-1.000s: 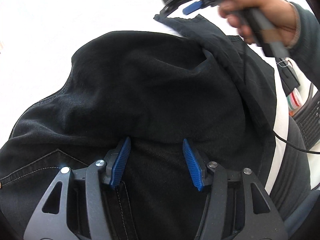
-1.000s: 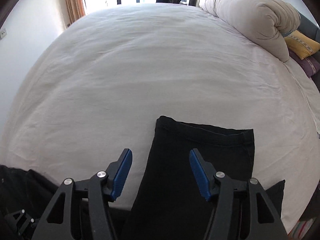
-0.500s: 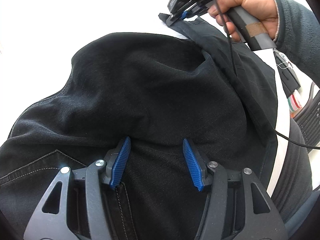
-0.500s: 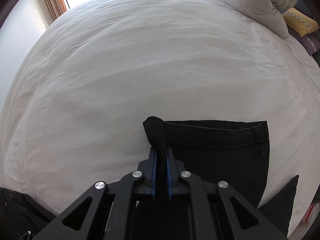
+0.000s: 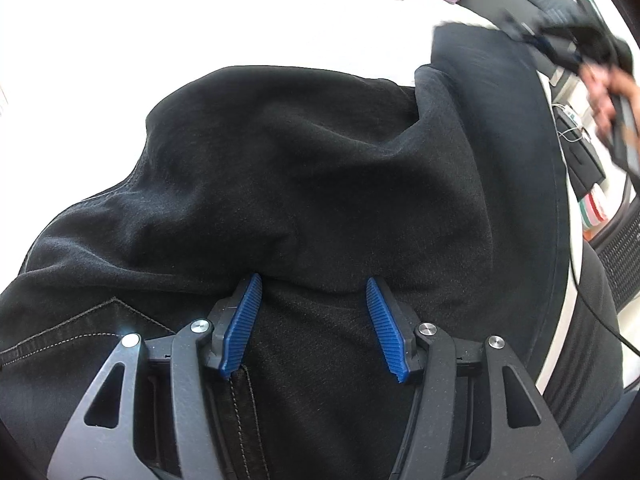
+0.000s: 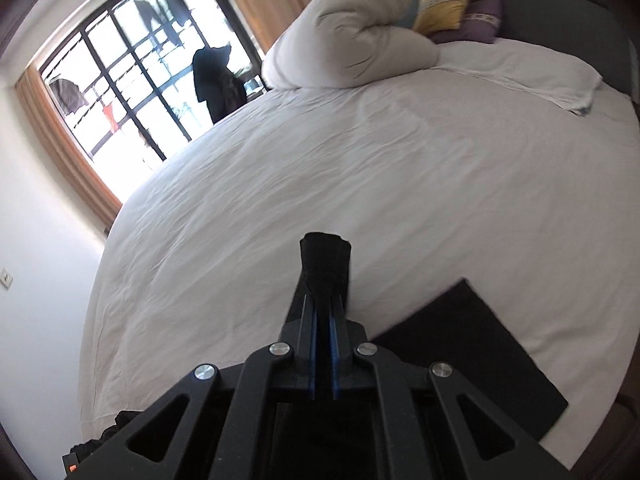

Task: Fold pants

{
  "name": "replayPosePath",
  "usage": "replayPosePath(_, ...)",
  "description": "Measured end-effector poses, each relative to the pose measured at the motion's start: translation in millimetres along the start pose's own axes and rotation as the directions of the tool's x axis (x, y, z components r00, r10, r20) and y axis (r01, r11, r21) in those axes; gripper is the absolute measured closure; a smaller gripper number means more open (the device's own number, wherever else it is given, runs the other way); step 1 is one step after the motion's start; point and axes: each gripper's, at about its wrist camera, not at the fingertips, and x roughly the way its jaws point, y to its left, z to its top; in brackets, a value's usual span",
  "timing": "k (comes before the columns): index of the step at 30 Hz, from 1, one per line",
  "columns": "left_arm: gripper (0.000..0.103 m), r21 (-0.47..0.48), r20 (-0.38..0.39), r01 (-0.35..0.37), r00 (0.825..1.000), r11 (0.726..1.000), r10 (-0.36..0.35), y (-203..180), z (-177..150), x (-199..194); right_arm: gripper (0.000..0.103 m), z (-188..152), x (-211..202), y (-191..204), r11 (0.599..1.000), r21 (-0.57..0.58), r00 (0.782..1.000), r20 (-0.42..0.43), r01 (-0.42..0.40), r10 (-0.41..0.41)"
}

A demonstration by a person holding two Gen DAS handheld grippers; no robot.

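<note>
Bed (image 6: pixel 400 168) below — right gripper (image 6: pixel 325 312) (tilted) pinches pants (image 6: pixel 326 256).

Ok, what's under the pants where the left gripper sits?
More of the black pants lies between the open left gripper fingers; the white bed sheet shows beyond, but whatever is directly beneath is covered.

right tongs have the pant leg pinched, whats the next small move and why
Probably carry the right tongs toward the waist. They are shut on the leg end, lifted off the bed, while the open left tongs rest on the pants near the seat, so the leg can fold over.
</note>
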Motion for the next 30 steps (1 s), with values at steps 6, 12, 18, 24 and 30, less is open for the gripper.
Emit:
replayPosePath(6,0.048,-0.029,-0.006,-0.029,1.000,0.999,0.028,-7,4,1,0.098,-52,-20,-103,0.965,0.245,0.996,-0.007,0.093,-0.094)
replayPosePath(12,0.048,-0.057,-0.021,-0.056,0.998,0.997,0.055,-18,10,0,0.098,-87,-3,-130,0.927,0.360,0.994,-0.039,0.107,-0.100)
replayPosePath(18,0.035,-0.075,-0.015,-0.069,0.998,0.995,0.068,-30,16,3,0.098,-89,-8,-136,0.908,0.407,0.995,-0.016,0.099,-0.102)
replayPosePath(24,0.029,-0.070,-0.011,-0.073,0.997,0.995,0.072,-43,17,8,0.098,-98,-9,-146,0.886,0.457,0.997,-0.023,0.080,-0.078)
replayPosePath(30,0.025,-0.059,-0.004,-0.068,0.998,0.996,0.068,-36,17,14,0.099,-102,-10,-158,0.867,0.494,0.998,-0.034,0.065,-0.056)
